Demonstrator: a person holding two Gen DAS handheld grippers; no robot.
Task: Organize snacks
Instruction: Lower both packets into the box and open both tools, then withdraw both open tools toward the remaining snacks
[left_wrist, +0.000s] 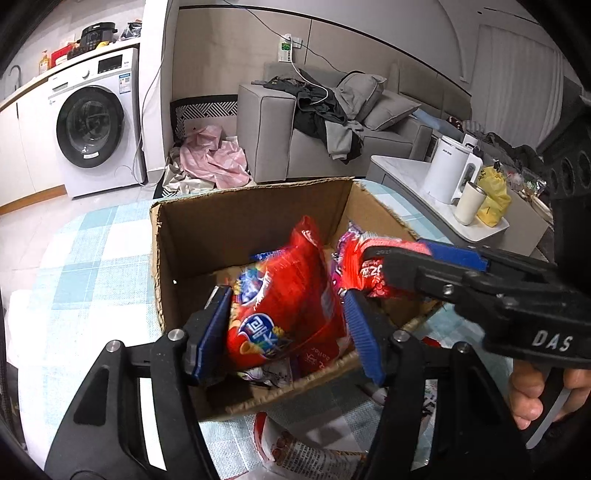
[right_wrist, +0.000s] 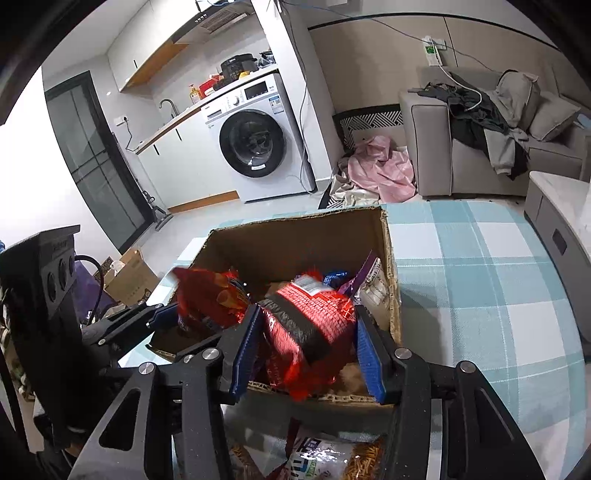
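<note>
- Living-room/kitchen backdrop: washer upper left, grey sofa top centre, kettle on a side table at right.
- Checked blue-and-white tabletop carries an open cardboard box, centre frame in both views.
- Left gripper: fingers clamped on a red chip bag, which stands up over the near part of the box, lower centre of the left view.
- Right gripper: fingers pinch a red mesh-print pack just above the box's near rim, centre of the right view. It enters the left view from the right.
- More packs already lie in the box, a purple one against the right wall. Further packets lie on the tabletop at bottom of frame, outside the box.
- Handling, my read: both bags look light, air-filled, with crinkly slick film. They deform under the squeeze, and contents are probably brittle, so go easy on force.
- Best hold is across the pillow body near the middle, as now, or on a sealed end seam. A loose corner would likely slip.
- Risk: the two grippers sit close together over the box, so releasing one at a time seems wise.
</note>
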